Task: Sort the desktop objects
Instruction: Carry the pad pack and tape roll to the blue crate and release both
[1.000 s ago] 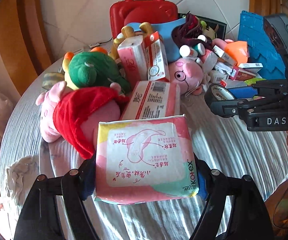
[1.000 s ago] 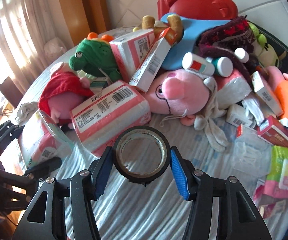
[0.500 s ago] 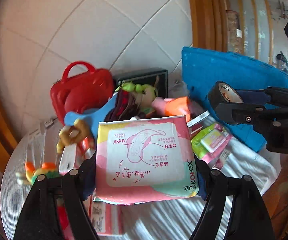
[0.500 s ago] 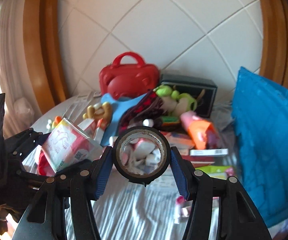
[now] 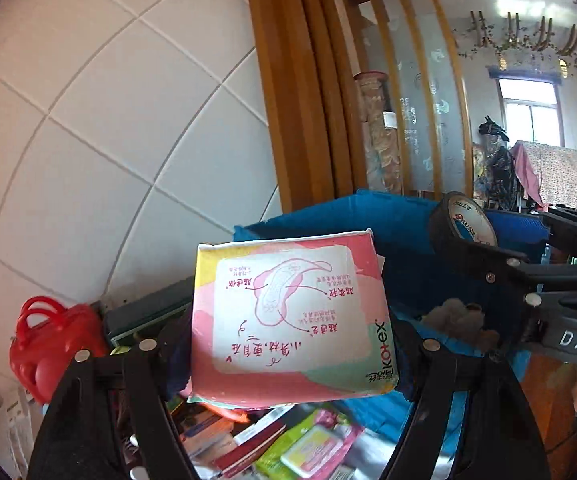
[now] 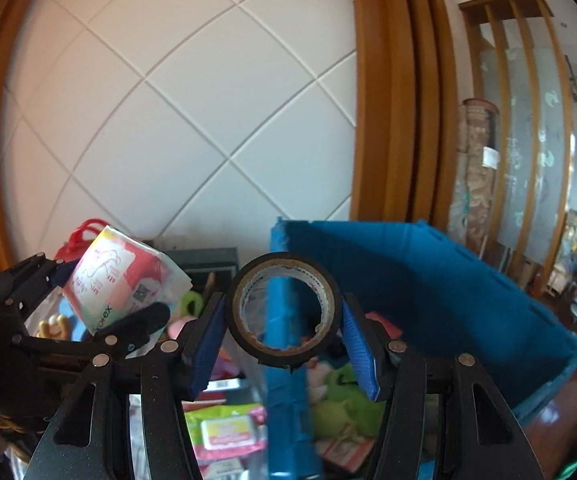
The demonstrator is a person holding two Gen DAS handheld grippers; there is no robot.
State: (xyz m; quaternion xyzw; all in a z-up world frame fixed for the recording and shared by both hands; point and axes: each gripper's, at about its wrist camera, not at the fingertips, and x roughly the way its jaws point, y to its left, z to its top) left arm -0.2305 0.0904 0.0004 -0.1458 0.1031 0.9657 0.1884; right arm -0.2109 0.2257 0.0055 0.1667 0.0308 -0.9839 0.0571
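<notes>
Left gripper point(image 5: 292, 344) is clamped on the pink pad pack point(image 5: 288, 320) and right gripper point(image 6: 284, 316) on the black tape roll point(image 6: 284, 310); both are held in the air at the near wall of the blue bin point(image 6: 428, 280), above the clutter on the table. Risk one: the pack is soft and pinched only by its sides, so a quick tilt could let it slip out short of the bin. Risk two: the grippers sit close side by side, so they could knock each other, or the tape could catch the bin wall and roll back into the pile.
</notes>
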